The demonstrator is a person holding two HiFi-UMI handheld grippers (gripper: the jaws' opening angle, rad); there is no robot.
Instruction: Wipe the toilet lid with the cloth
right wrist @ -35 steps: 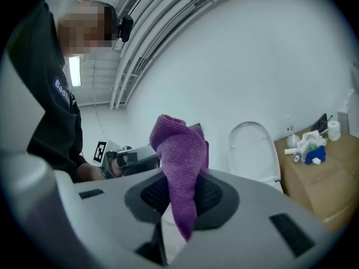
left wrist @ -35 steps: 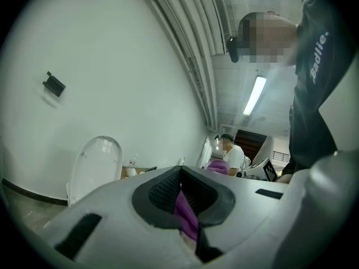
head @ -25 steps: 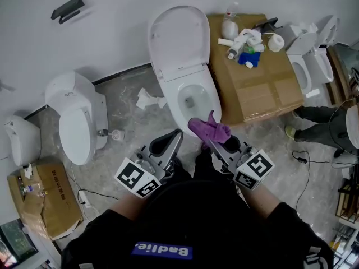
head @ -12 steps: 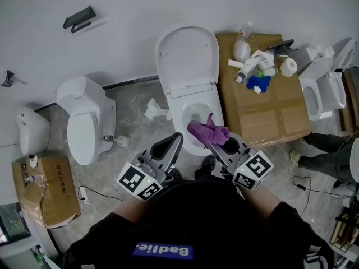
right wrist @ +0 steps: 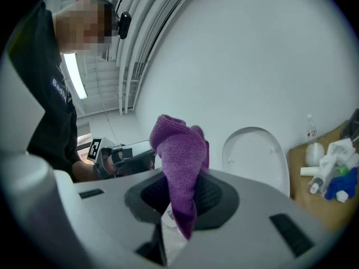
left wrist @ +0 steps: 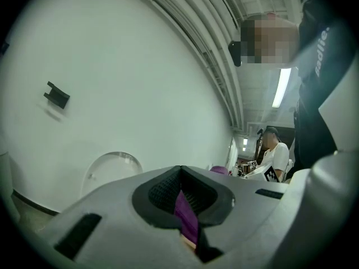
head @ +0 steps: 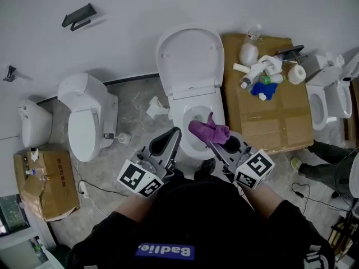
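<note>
Bottles (head: 253, 76) and paper roll (head: 295, 74) on cardboard (head: 275, 119)

1. The open toilet bowl (head: 180, 129) has slid down and right in the head view. The purple cloth (head: 210, 130) in the right gripper (head: 209, 140), earlier at the bowl's front rim, now hangs over its opening.
2. The left gripper (head: 173, 134), before at the bowl's front-left edge, now lies alongside its left rim.
3. The raised toilet lid (head: 189, 58) sits lower, with more wall above it.
4. The cardboard box (head: 275, 116) of bottles has shifted right and down.
5. A small black wall fitting (head: 9, 73) has come into view at the left edge.
6. A bystander's legs (head: 325, 153) have shifted down towards the lower right.
</note>
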